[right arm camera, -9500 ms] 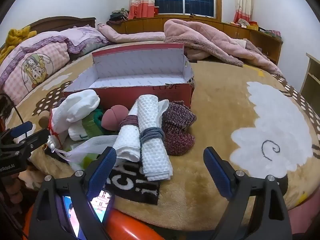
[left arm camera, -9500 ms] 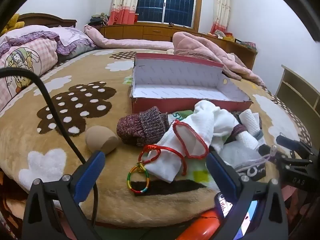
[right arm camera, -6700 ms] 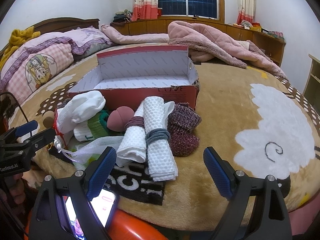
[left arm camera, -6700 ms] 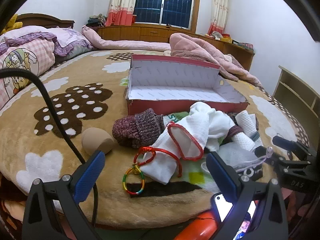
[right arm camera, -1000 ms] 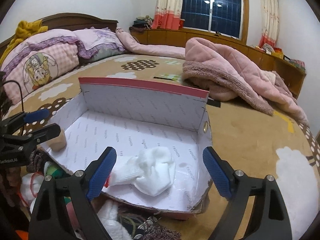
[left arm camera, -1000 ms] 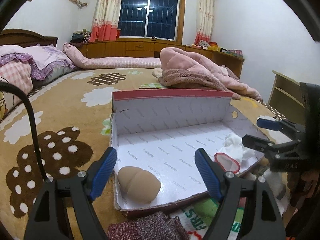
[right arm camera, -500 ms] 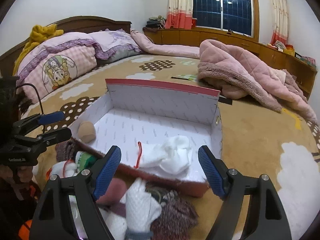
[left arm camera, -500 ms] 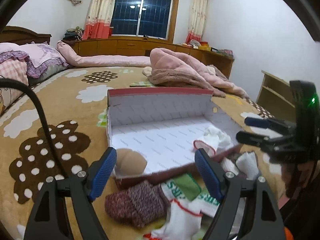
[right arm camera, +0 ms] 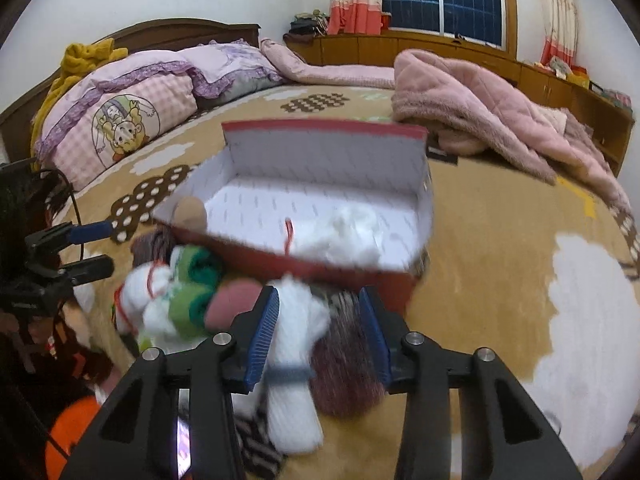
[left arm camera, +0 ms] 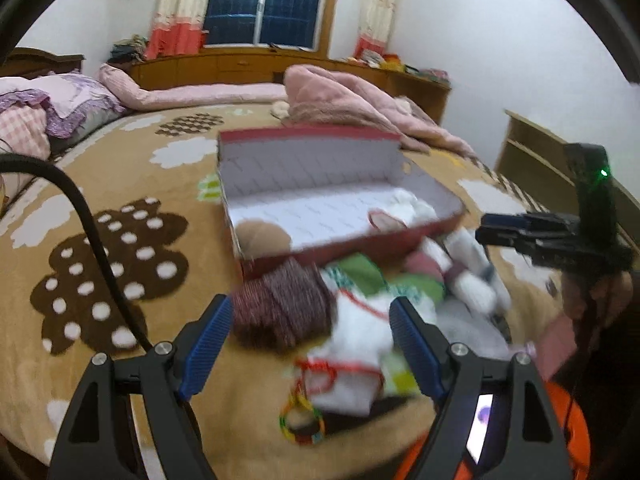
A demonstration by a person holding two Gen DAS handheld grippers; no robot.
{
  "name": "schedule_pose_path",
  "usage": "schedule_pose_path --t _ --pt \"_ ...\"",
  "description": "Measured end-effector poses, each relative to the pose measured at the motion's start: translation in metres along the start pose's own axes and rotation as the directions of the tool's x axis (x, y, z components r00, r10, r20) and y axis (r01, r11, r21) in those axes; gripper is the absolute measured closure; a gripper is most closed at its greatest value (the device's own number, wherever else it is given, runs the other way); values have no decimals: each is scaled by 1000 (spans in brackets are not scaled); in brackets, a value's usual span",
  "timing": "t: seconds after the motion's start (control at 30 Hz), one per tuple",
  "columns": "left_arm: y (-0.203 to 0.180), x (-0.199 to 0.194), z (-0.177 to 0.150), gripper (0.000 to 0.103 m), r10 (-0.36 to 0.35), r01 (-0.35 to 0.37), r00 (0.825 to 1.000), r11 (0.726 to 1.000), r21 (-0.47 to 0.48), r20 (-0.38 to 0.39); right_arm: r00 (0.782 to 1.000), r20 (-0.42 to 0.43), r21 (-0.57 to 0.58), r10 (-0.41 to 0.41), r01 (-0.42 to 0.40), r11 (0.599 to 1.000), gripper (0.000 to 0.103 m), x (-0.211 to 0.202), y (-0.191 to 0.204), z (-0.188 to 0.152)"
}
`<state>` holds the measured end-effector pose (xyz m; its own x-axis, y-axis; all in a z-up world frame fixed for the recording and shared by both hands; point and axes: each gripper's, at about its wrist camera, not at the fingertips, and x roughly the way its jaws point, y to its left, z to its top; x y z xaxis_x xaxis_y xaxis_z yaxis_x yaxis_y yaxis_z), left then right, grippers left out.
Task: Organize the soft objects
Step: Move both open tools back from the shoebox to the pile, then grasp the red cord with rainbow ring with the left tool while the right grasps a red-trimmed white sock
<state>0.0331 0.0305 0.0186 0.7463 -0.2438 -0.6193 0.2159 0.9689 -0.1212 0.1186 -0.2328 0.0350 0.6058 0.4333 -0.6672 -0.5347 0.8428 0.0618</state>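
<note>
Box (right arm camera: 328, 268) holds two things, seemingly: beige puff (right arm camera: 192, 210), white sock (right arm camera: 352, 232).

One red box (right arm camera: 320, 268) sits on the bed, with two things inside it: one tan sponge (right arm camera: 192, 210) and one white sock (right arm camera: 352, 228). In front lie two maroon knitted bundles (left arm camera: 280, 304), one rolled white towel (right arm camera: 294, 344) and one coloured ring (left arm camera: 302, 424).

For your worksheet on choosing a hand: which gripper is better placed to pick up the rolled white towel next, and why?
Right. The right gripper already has the rolled white towel between its jaws, which have just been closing. The left gripper hangs open over the maroon knit piece instead.
</note>
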Motion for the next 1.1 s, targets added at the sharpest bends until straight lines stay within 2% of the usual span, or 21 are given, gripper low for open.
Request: schedule_pose_path --t 0.13,0.17,0.23,0.3,0.37,0.4,0.53,0.63,0.77,0.83,0.87,1.0,1.1 --pt "-9 6 -15 21 -40 42 998 999 30 -52 1000 -10 22 30 -30 999 60 -11 -10 -22" --pt "-12 10 -17 24 -54 57 996 998 34 -70 999 -5 24 37 -36 999 60 -15 -12 -26" --pt "-19 19 -20 33 -66 71 993 996 51 -103 998 1 30 56 -56 998 60 -21 -14 -32" --pt "-25 28 -22 54 -47 57 992 995 85 -120 997 -5 30 72 -72 997 60 -23 -14 -36" --pt "-28 33 -23 63 -16 29 993 994 109 -116 996 -22 19 90 -90 996 60 -22 -12 -42" --pt "-27 33 -22 68 -21 32 994 994 100 -110 995 -34 8 97 -97 995 60 -21 -10 -45" --pt "-15 25 -13 74 -73 74 995 997 16 -65 990 -66 -20 121 -123 992 60 -18 -2 -55" --pt "-10 17 -4 74 -103 103 994 995 -5 -27 988 -76 -35 133 -136 990 60 -15 4 -56" --pt "-13 17 0 73 -62 61 998 997 41 12 991 -67 -39 112 -115 993 60 -11 6 -55" --pt "-14 26 0 62 -77 78 997 996 48 -18 992 -49 -32 115 -117 993 60 -12 4 -53" --pt "-15 33 -2 49 -100 104 993 993 51 -64 993 -36 -32 117 -118 993 60 -14 4 -51" --pt "-24 46 -13 43 -49 61 991 993 98 -125 994 22 -56 107 -106 993 59 -20 9 -42" --pt "-30 38 -16 34 -37 49 990 995 89 -136 983 88 -99 162 -153 983 57 -28 22 -34"
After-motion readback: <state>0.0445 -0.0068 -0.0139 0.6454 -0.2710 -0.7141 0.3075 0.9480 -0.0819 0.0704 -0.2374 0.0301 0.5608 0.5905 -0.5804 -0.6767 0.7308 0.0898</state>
